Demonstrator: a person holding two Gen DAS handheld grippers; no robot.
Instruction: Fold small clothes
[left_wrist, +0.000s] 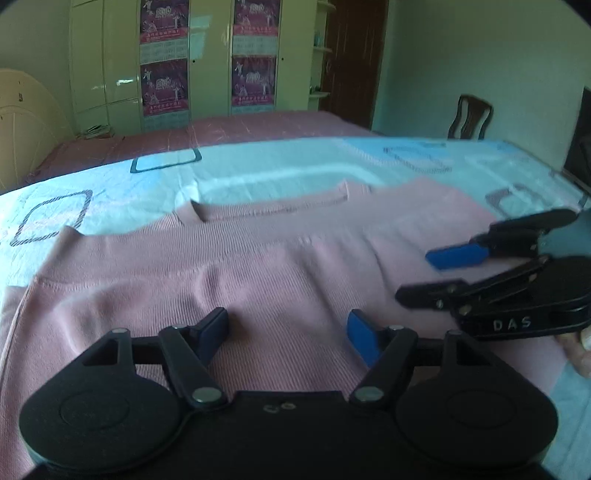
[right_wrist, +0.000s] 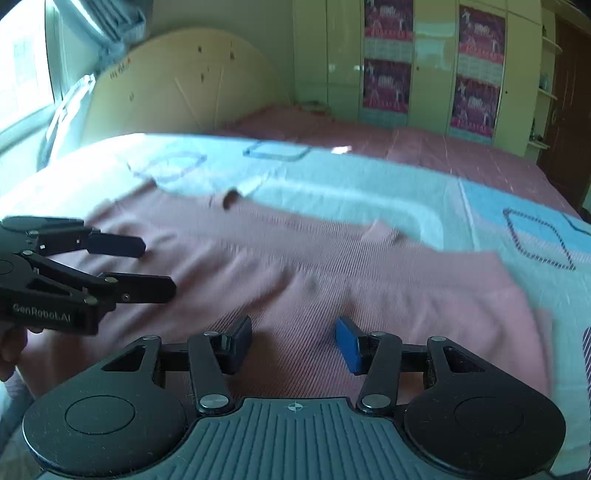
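A pink knit sweater (left_wrist: 258, 266) lies spread flat on a light blue patterned sheet (left_wrist: 258, 166), neckline toward the far side. My left gripper (left_wrist: 288, 332) is open and empty, hovering over the sweater's near part. My right gripper (left_wrist: 417, 277) shows at the right of the left wrist view, open over the sweater's right side. In the right wrist view the sweater (right_wrist: 295, 266) fills the middle, my right gripper (right_wrist: 293, 343) is open above it, and my left gripper (right_wrist: 159, 267) is open at the left edge.
A bed with a pink cover (left_wrist: 229, 129) lies beyond the sheet. Green wardrobes with posters (left_wrist: 207, 59) line the far wall. A wooden chair (left_wrist: 469, 118) stands at the right. A cream headboard (right_wrist: 177, 81) and a window (right_wrist: 26, 66) are to the left.
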